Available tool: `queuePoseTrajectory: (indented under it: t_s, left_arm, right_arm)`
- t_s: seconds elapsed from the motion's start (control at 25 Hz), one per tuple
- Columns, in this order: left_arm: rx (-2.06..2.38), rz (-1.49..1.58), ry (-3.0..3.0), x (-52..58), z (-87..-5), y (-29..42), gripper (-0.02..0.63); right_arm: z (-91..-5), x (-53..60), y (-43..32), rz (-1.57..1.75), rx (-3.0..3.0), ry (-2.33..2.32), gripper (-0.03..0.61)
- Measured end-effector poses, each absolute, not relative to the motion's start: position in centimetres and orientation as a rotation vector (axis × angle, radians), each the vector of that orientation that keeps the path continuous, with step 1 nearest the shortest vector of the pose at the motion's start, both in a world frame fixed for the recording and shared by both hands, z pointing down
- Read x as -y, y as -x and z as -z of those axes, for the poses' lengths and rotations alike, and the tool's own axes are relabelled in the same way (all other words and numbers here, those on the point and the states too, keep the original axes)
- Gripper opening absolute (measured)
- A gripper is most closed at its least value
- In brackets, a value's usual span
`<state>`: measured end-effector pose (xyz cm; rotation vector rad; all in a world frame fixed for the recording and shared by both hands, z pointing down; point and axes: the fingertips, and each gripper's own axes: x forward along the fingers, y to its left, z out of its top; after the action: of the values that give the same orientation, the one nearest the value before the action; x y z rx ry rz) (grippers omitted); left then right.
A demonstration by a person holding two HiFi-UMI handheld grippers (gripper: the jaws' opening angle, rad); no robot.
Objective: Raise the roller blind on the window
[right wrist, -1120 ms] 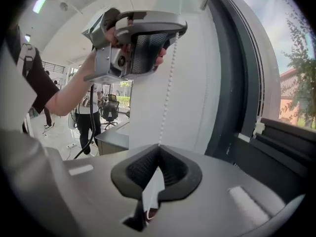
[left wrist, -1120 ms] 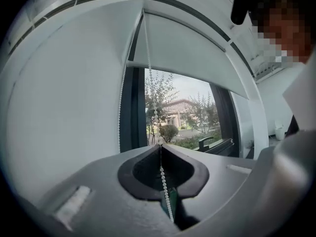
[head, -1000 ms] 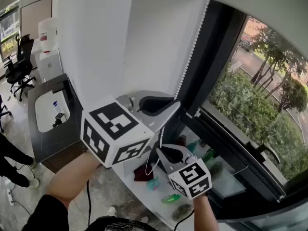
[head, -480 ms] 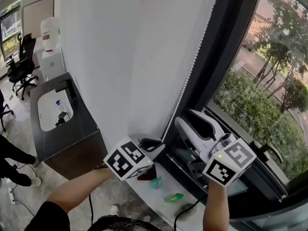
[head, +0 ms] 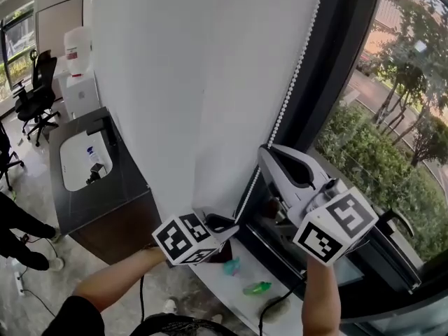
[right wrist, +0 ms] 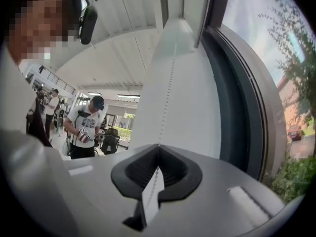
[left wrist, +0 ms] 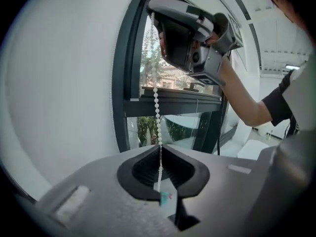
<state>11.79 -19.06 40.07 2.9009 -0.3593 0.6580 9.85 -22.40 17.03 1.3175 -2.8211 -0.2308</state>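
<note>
- Gripping the chain [head: 295, 67] at two heights: both grippers are on the same bead cord, which hangs along the right edge of the blind [head: 168, 89].
- Lower hold, left gripper [left wrist: 159, 148]: jaws pressed together on the chain. Beads run straight up out of the tips.
- Upper hold, right gripper [right wrist: 158, 146]: tips point up the cord. Jaws are pinched shut on the chain. Beads show inside the pad hollow and rise from the tips along the blind.
- Left gripper view: the chain is straight and taut between the left jaws and the right gripper above.
- Blind: white, and down over its pane. In the head view its bottom edge sits just above the left gripper, close over the sill [head: 210, 275].
- Window [head: 381, 124]: dark frame. The pane right of the chain is uncovered, with trees and shrubs outside.
- Sill: white. Small green items [head: 253, 288] lie near its front edge, below and between the two grippers. What they are, cannot tell.
- Room side, left of the blind: a dark desk [head: 129, 187] with a white inset in its top. A chair [head: 33, 93] stands beyond the desk's far corner.
- Right gripper view: a person [right wrist: 85, 127] in a cap stands in the background, well apart from the window.
</note>
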Motion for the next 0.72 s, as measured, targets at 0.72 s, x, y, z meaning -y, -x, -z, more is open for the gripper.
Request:
queuePoseTrajectory:
  t_s: [0.72]
  left_arm:
    - [0.621,0.080,-3.093,22.3,-18.8,-11.8,0.081]
  right_arm:
    - [-36.6,21.2,-9.9,-0.067,2.560,-1.174,0.007]
